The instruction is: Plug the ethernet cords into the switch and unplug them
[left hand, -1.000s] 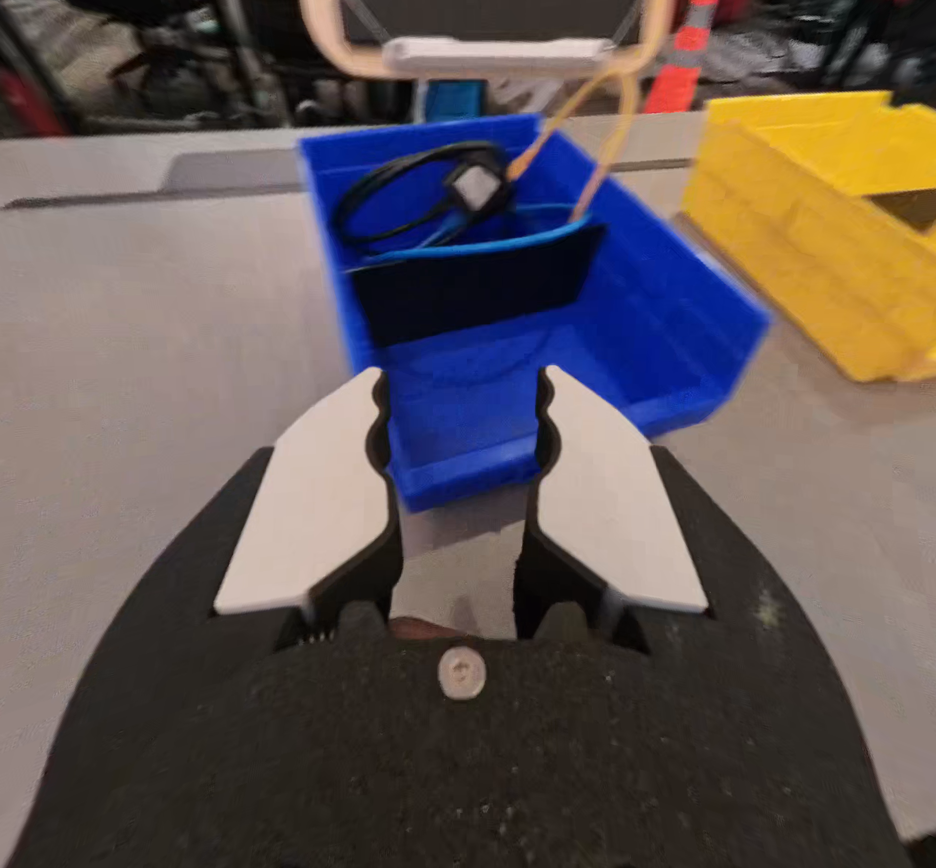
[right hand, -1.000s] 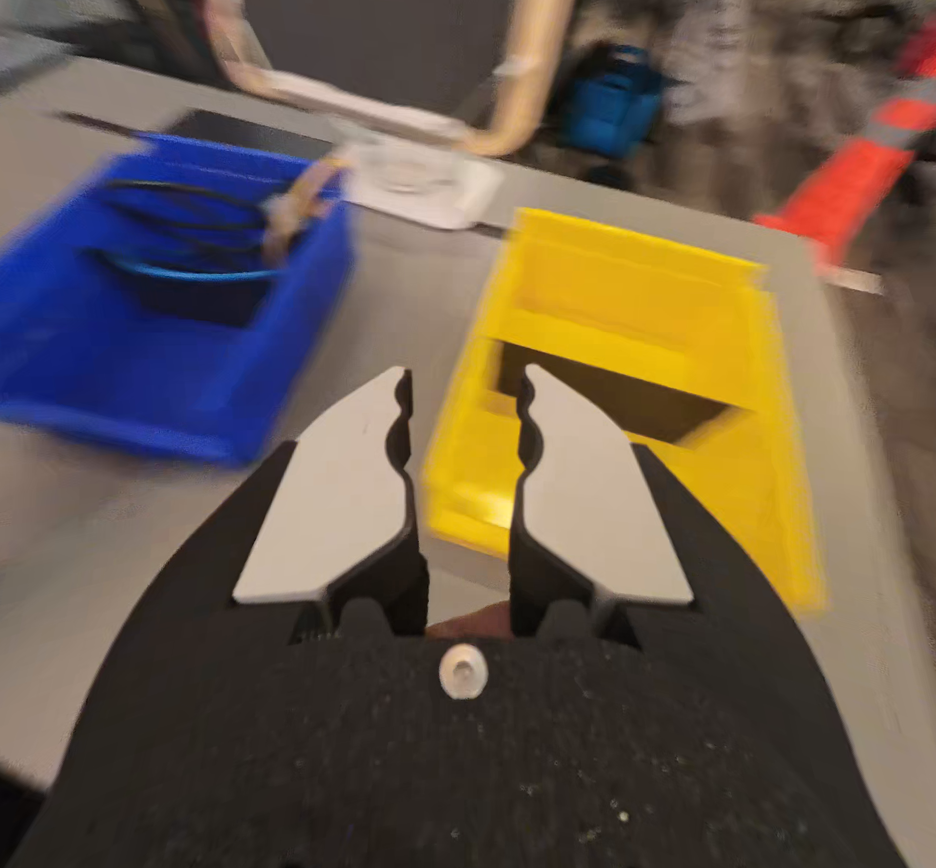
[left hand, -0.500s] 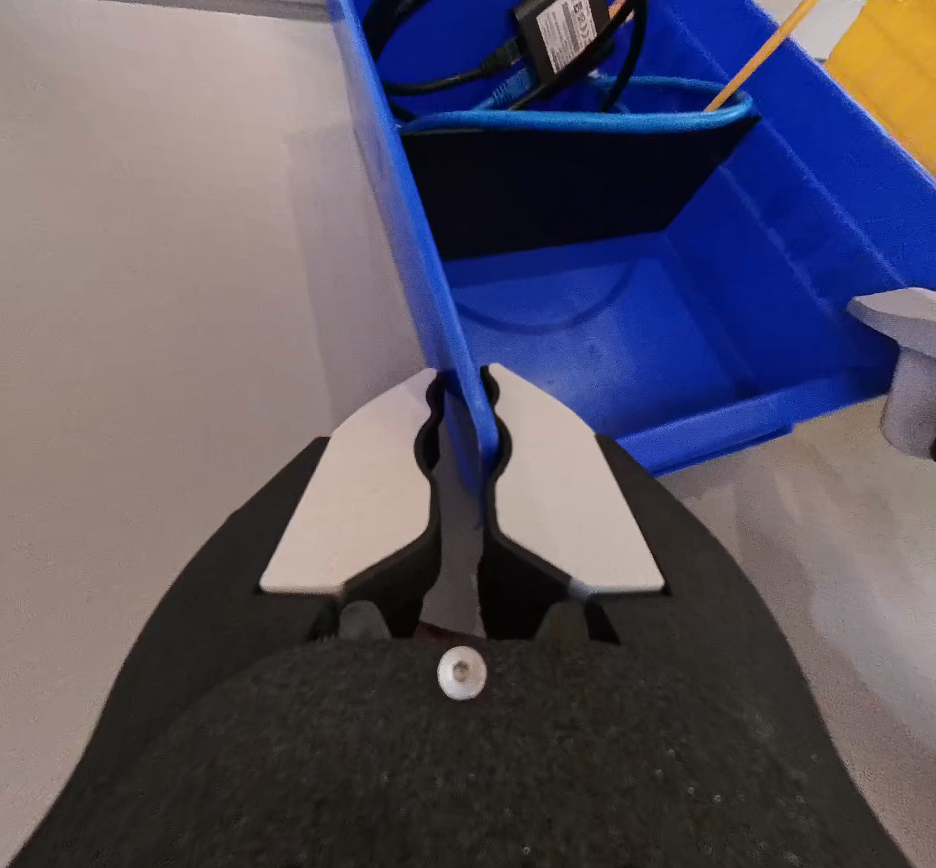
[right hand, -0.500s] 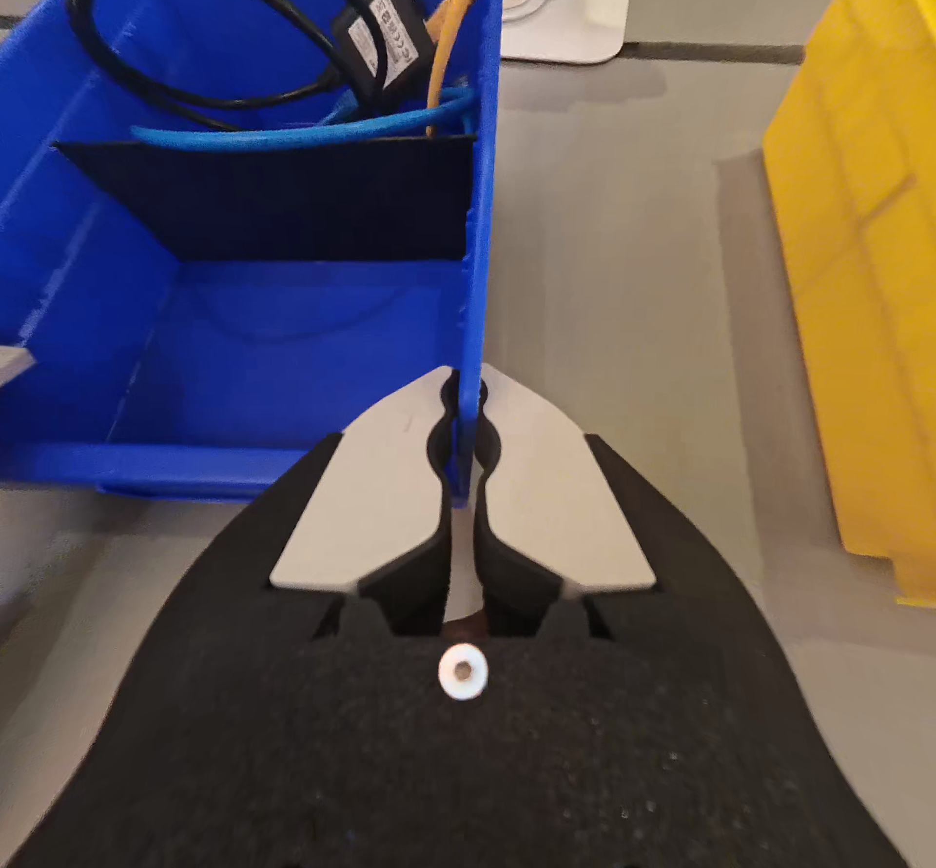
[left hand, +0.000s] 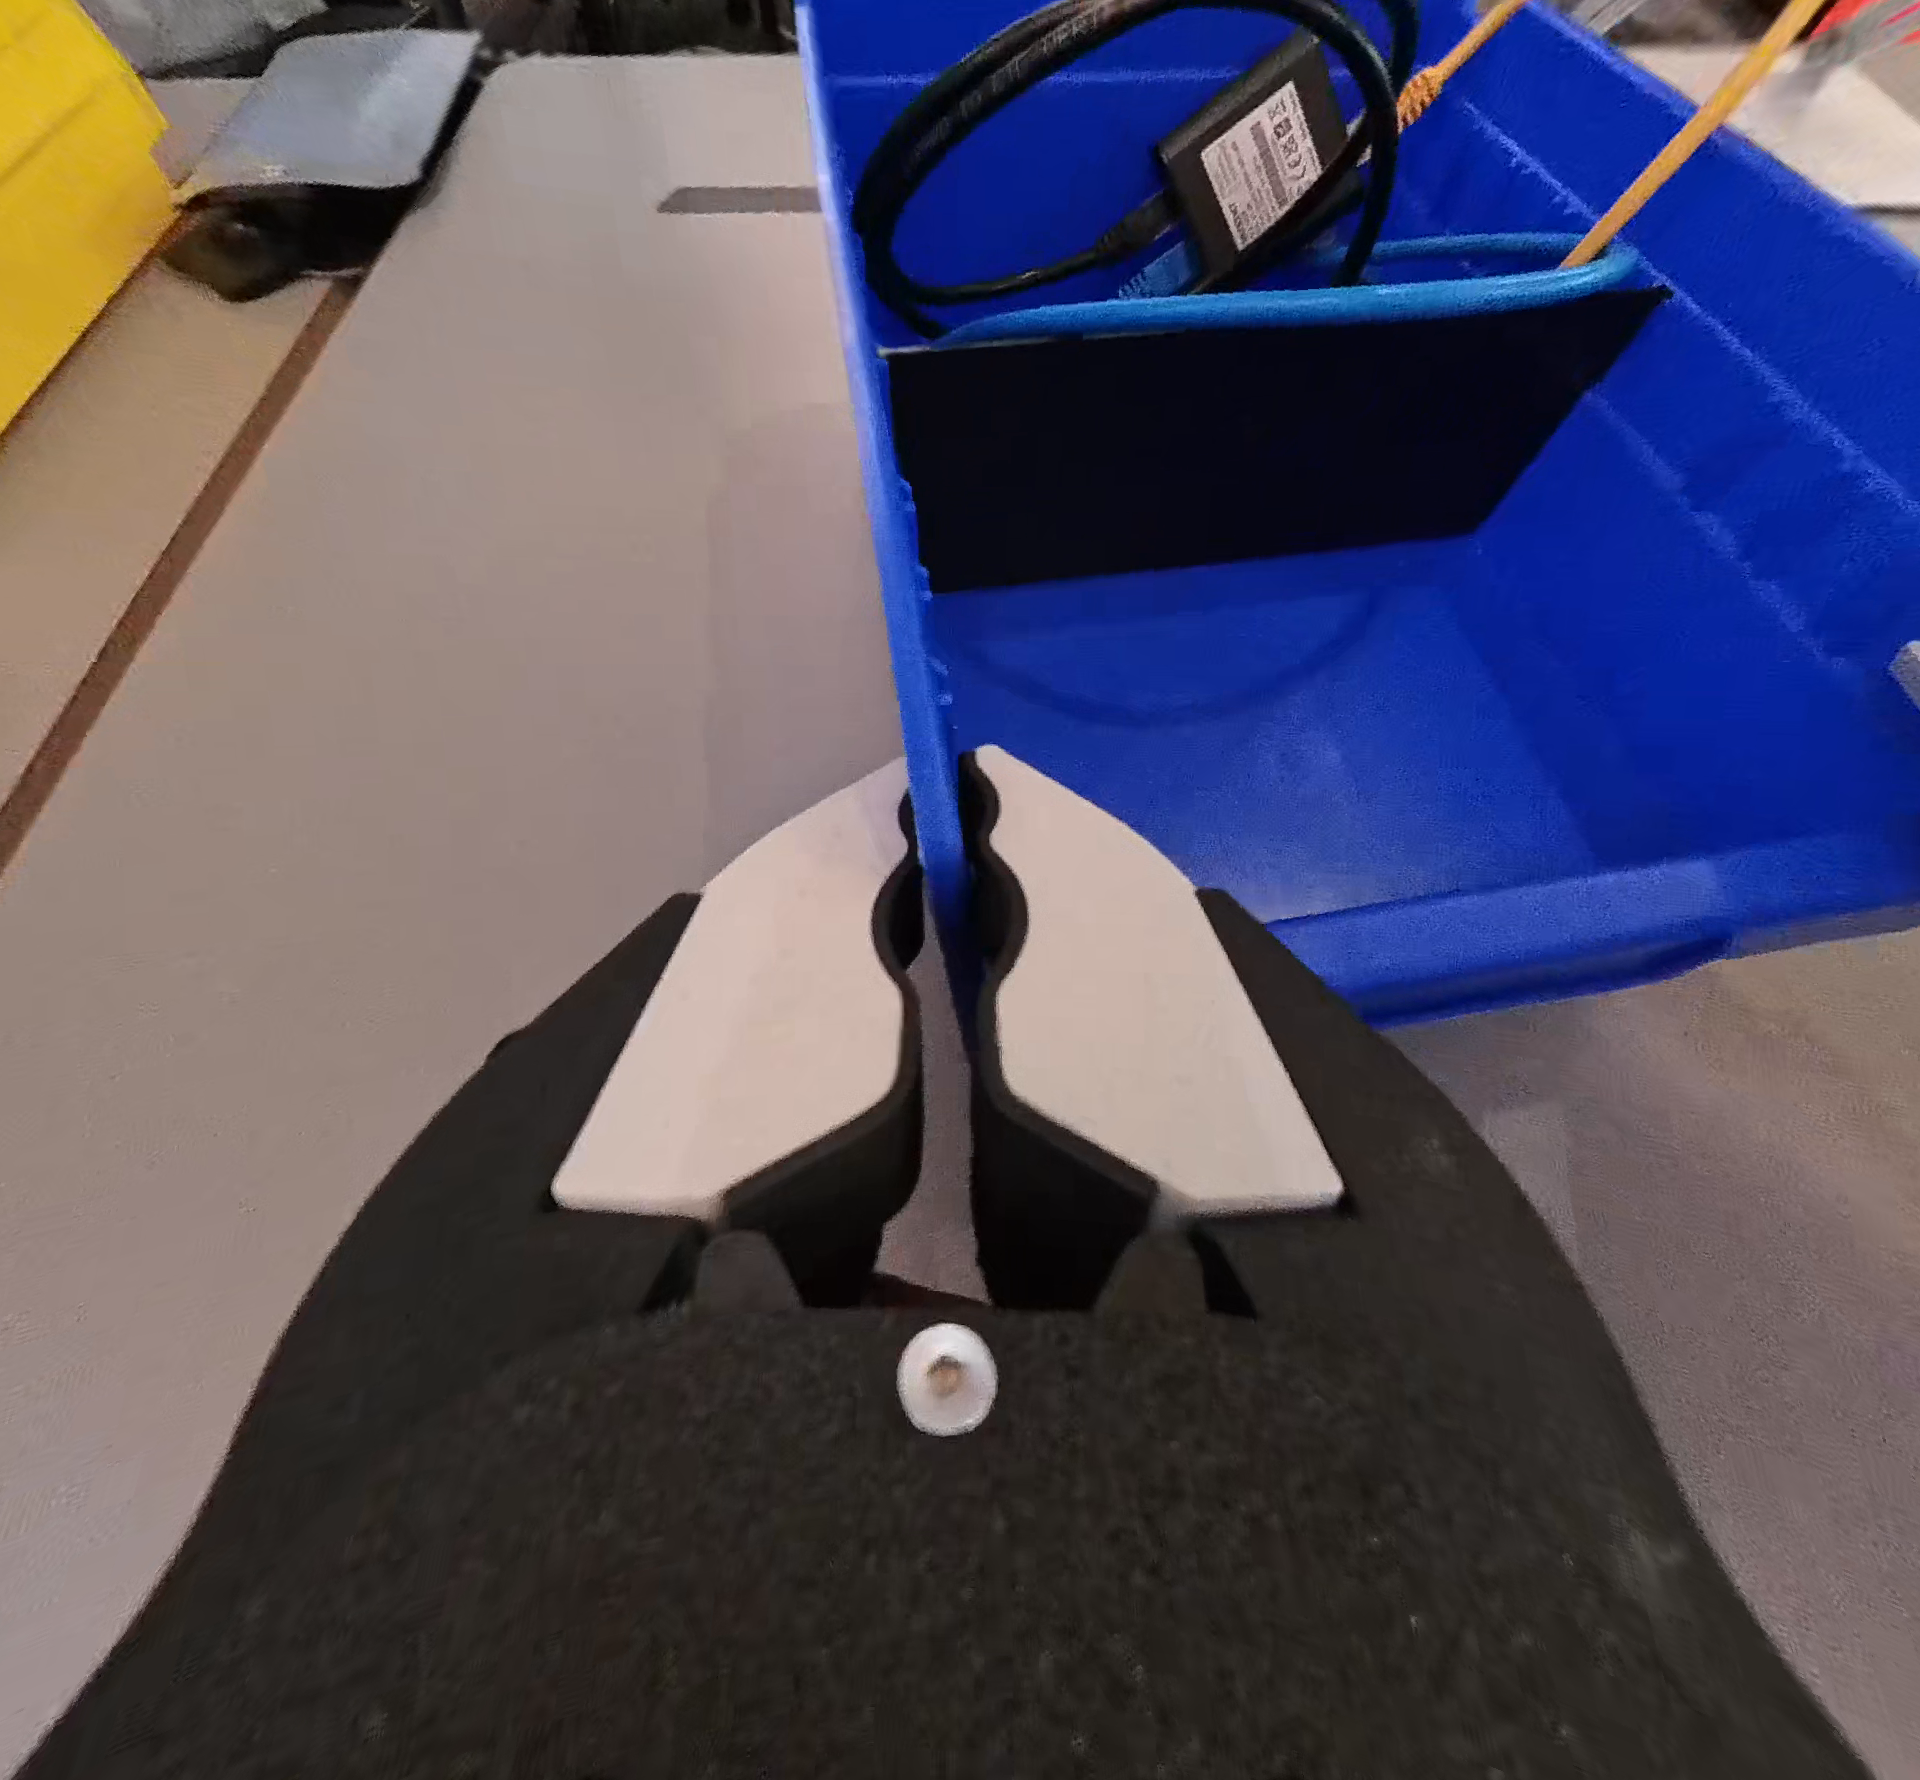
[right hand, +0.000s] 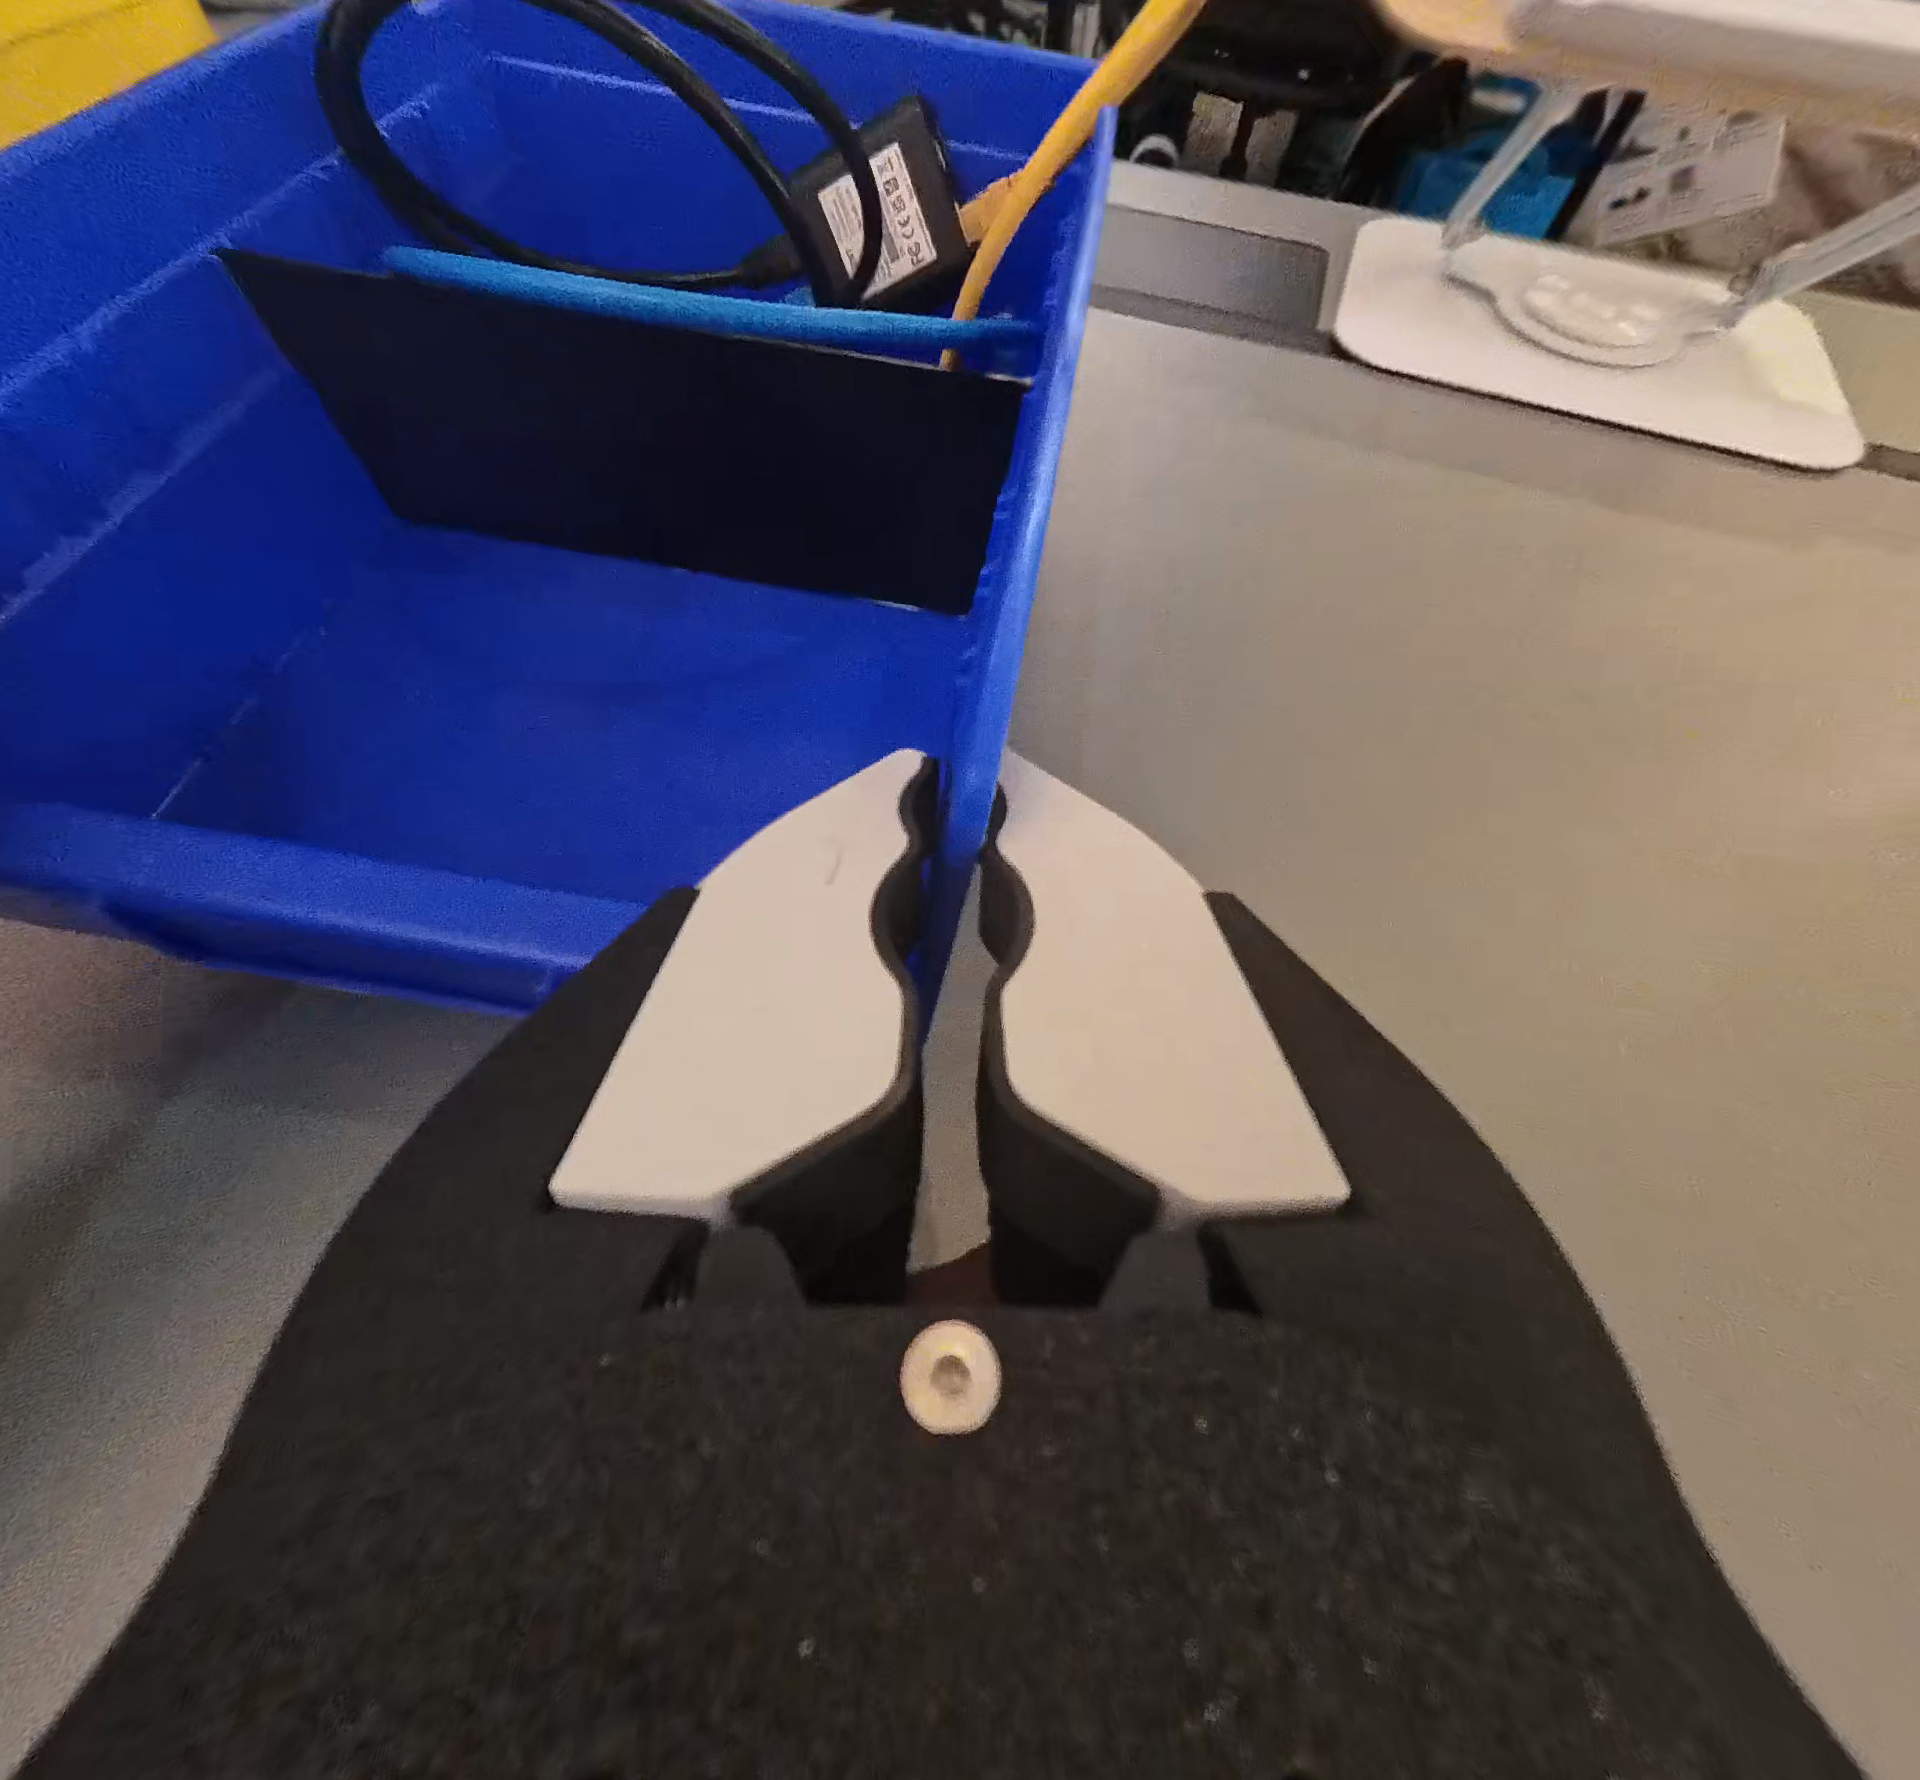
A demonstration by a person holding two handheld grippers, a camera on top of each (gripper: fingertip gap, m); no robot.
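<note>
A blue bin (left hand: 1351, 743) stands on the grey table. A black divider (left hand: 1247, 442) splits it. Behind the divider lie a coiled black cable (left hand: 935, 120), a small black box with a label (left hand: 1257, 141), a blue cord (left hand: 1299, 302) and yellow cords (left hand: 1704, 99). The front compartment is bare. My left gripper (left hand: 940, 785) is shut on the bin's left wall near its front corner. My right gripper (right hand: 961, 774) is shut on the right wall of the blue bin (right hand: 468, 691), near the front. The yellow cord (right hand: 1101, 89) sticks up out of the bin's back right corner.
A yellow bin (left hand: 62, 172) sits at the far left, with a flat grey object (left hand: 332, 120) behind it. A white lamp base (right hand: 1590, 359) stands on the table to the bin's back right. Chairs and clutter lie beyond the table's far edge. About 20 centimetres separates my left fingertips from my right.
A second ago both grippers were open in front of the bins. They moved to the blue bin's side walls and closed on them. Since then the bin and grippers have shifted against the background.
</note>
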